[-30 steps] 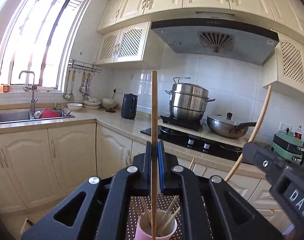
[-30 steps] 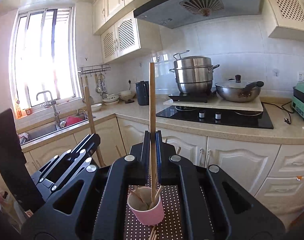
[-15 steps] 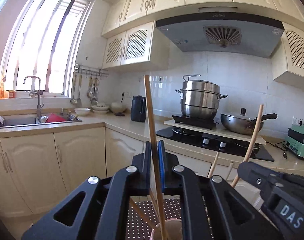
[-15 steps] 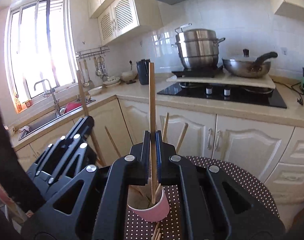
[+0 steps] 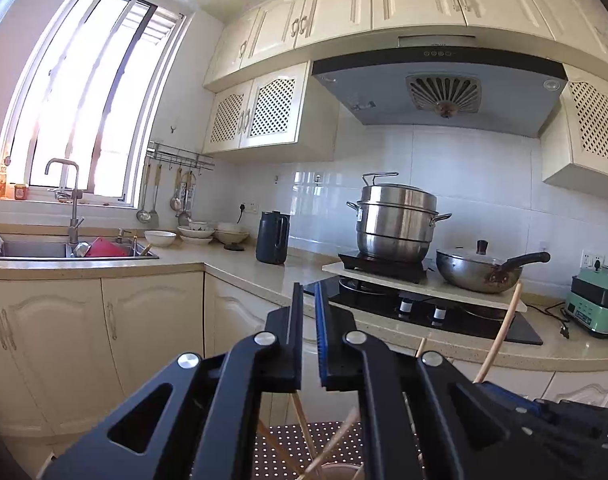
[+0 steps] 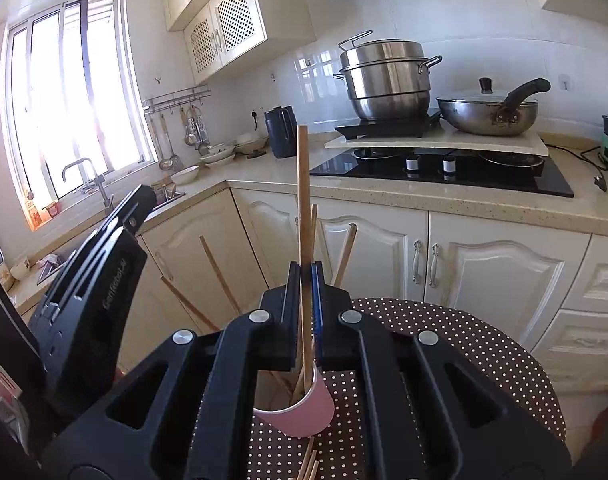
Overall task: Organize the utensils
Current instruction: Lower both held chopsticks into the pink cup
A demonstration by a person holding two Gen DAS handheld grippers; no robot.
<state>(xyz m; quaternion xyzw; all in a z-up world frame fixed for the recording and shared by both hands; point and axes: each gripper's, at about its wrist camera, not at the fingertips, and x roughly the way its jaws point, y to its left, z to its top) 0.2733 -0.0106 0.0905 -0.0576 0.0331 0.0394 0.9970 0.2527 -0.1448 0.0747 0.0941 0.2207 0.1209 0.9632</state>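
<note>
A pink cup (image 6: 304, 412) with several wooden chopsticks (image 6: 346, 248) leaning in it stands on a brown dotted tablecloth (image 6: 464, 344). My right gripper (image 6: 306, 270) is shut on one upright chopstick (image 6: 302, 184) whose lower end sits inside the cup. In the left wrist view that gripper (image 5: 484, 386) is at lower right, its chopstick (image 5: 504, 328) slanting up. My left gripper (image 5: 310, 288) is shut with nothing between its pads, just above the cup's rim (image 5: 336, 470) and the chopsticks (image 5: 304, 424). In the right wrist view the left gripper (image 6: 141, 200) is at the left of the cup.
Loose chopsticks (image 6: 308, 464) lie on the cloth in front of the cup. Behind it run cream cabinets and a counter with a black hob (image 6: 444, 168), a steel steamer pot (image 6: 388, 76), a wok (image 6: 488, 112), a dark kettle (image 5: 271, 238), a sink (image 5: 63, 248) and a green appliance (image 5: 596, 308).
The chopstick that stood between the left gripper's jaws is gone from them. The right gripper has come down, and its chopstick now reaches into the cup.
</note>
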